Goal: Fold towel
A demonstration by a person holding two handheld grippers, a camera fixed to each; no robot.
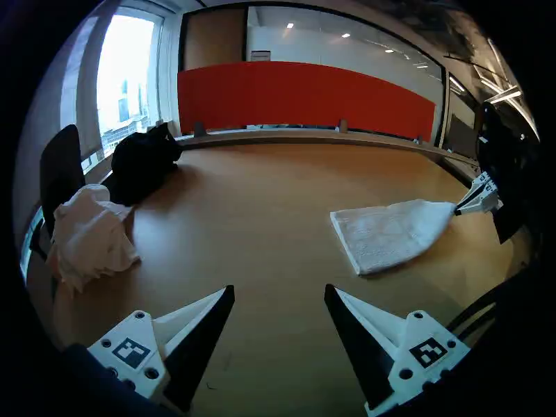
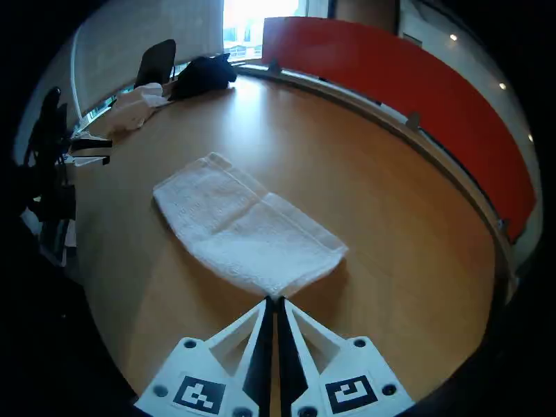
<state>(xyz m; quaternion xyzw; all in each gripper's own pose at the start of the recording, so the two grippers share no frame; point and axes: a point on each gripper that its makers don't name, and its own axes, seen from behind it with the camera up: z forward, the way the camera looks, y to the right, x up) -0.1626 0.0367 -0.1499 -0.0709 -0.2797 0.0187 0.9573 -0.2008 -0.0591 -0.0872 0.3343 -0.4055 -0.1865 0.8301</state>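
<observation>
A white towel [image 1: 389,236] lies folded on the wooden table [image 1: 264,194]; its near end tapers to a pinched point. My right gripper [image 2: 273,300] is shut on that end of the towel [image 2: 243,229], with both fingers pressed together on the cloth. In the left gripper view the right gripper [image 1: 476,201] holds the towel's right tip just above the table. My left gripper [image 1: 278,288] is open over bare wood, well to the left of the towel, with nothing between its fingers. It appears in the right gripper view as the left gripper [image 2: 104,151], far off at the table's left edge.
A crumpled white cloth pile [image 1: 90,236] [image 2: 135,104] and a black bag [image 1: 142,163] [image 2: 205,73] sit at the table's window end. A red partition [image 1: 306,94] [image 2: 417,90] runs along the far edge. A dark chair [image 1: 59,167] stands by the window.
</observation>
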